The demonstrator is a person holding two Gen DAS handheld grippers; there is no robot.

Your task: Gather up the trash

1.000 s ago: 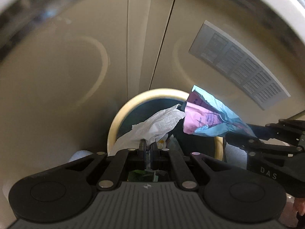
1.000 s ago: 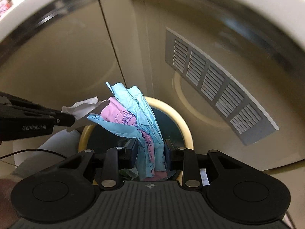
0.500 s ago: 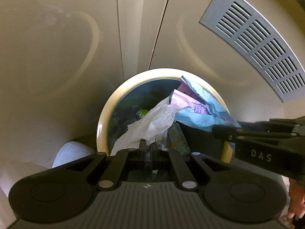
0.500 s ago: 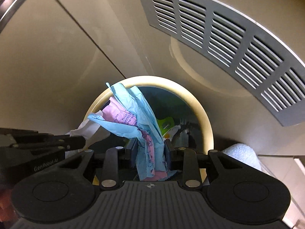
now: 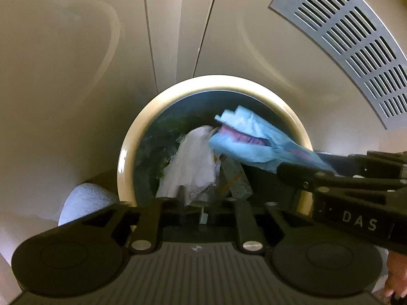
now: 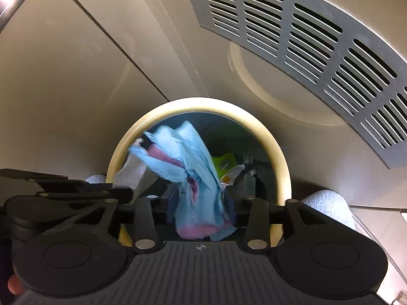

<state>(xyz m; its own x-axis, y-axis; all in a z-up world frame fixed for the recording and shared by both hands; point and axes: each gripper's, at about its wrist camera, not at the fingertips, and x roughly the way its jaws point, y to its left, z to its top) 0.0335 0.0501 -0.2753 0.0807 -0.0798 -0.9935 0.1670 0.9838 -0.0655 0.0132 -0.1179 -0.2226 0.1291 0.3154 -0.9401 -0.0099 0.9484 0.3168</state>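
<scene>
A round trash bin with a cream rim [image 5: 127,162] [image 6: 279,167] lies directly below both grippers. My left gripper [image 5: 197,195] points down into it, and its jaws are opening. A crumpled white tissue [image 5: 193,157] hangs blurred between them, slipping loose. My right gripper [image 6: 202,200] is opening too, with a blue and pink wrapper [image 6: 193,157] loose and blurred between its fingers. In the left wrist view the wrapper [image 5: 249,142] and the right gripper [image 5: 330,178] come in from the right. The right wrist view shows the tissue [image 6: 132,172] and the left gripper [image 6: 76,185] on the left.
Other trash lies in the bin, including a green piece [image 6: 223,162]. Beige cabinet panels and a grey slotted vent [image 5: 343,38] [image 6: 305,50] stand behind the bin. White textured rolls [image 5: 84,200] [image 6: 328,203] sit beside it. A hand [image 5: 396,279] shows at the lower right.
Both grippers came down close over the bin. Their jaws have spread apart, and the tissue and the wrapper now hang loose and blurred inside the rim.
</scene>
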